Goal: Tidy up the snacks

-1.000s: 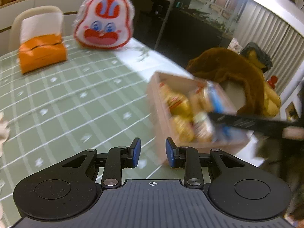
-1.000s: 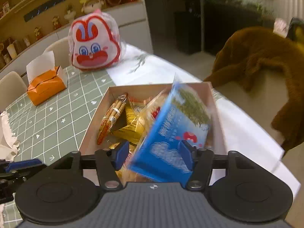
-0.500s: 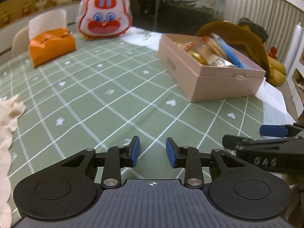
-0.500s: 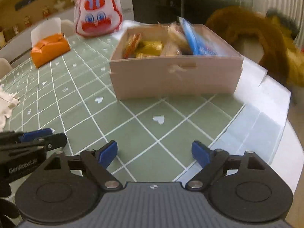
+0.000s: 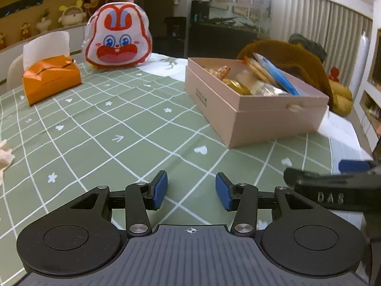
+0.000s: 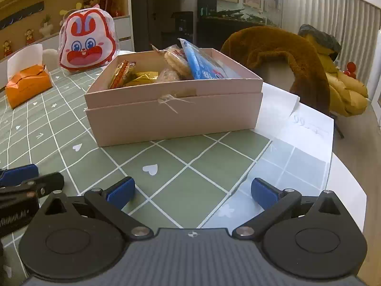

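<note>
A pink cardboard box (image 6: 173, 116) stands on the green checked tablecloth, also in the left wrist view (image 5: 262, 116). It holds several snack packs, among them a blue packet (image 6: 202, 64) standing on edge, round crackers (image 6: 177, 63) and gold wrappers (image 6: 142, 76). My right gripper (image 6: 191, 191) is open and empty, low over the cloth in front of the box. My left gripper (image 5: 191, 190) is open and empty, left of the box. Each gripper's fingers show at the edge of the other's view.
An orange tissue box (image 5: 50, 81) and a rabbit-face bag (image 5: 117, 45) stand at the far side of the table. Crumpled white paper (image 5: 6, 155) lies at the left edge. A brown plush throw (image 6: 281, 54) hangs over a chair behind the box.
The right gripper let go of the blue packet into the box and drew back low over the table. The left gripper also pulled back and its jaws opened wider.
</note>
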The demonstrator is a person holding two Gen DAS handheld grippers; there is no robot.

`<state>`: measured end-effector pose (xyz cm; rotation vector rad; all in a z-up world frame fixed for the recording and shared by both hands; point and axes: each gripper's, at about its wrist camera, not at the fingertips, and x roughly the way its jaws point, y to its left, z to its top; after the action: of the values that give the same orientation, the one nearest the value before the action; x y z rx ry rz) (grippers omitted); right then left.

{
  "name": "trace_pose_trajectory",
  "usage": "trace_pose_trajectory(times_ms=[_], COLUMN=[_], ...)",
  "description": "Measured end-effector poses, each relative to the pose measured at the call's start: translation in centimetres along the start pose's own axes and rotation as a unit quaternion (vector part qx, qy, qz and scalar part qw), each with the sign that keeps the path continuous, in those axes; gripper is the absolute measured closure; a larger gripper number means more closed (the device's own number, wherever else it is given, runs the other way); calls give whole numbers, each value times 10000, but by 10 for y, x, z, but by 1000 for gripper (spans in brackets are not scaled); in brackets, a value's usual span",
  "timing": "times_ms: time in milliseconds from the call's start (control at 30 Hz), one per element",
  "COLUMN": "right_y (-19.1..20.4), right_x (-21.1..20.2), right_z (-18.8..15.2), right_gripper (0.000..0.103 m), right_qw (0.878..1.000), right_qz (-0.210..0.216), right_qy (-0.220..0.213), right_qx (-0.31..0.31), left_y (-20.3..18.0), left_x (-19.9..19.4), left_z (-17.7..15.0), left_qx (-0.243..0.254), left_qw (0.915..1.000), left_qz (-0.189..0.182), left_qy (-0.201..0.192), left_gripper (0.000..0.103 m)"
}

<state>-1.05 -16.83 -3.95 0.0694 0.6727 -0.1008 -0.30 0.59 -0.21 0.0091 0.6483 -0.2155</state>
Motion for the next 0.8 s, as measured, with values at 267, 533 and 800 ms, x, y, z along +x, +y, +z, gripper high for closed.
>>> trace_pose_trajectory(times_ms=[267, 533, 800], right_y=[0, 0, 0], right_x=[0, 0, 0], right_z=[0, 0, 0], right_gripper=[0, 0, 0], right_qw=[10000, 10000, 10000], right_qz=[32, 33, 33], right_qy=[5, 5, 4], right_qx=[8, 8, 10], left_y=[-13, -11, -12], left_x=[5, 5, 5], left_z=[2, 1, 1], left_qx=[335, 332, 354], left_qw=[9992, 9992, 9992], left_qz=[217, 213, 174], left_qy=[36, 39, 39], left_gripper=[53, 53, 56])
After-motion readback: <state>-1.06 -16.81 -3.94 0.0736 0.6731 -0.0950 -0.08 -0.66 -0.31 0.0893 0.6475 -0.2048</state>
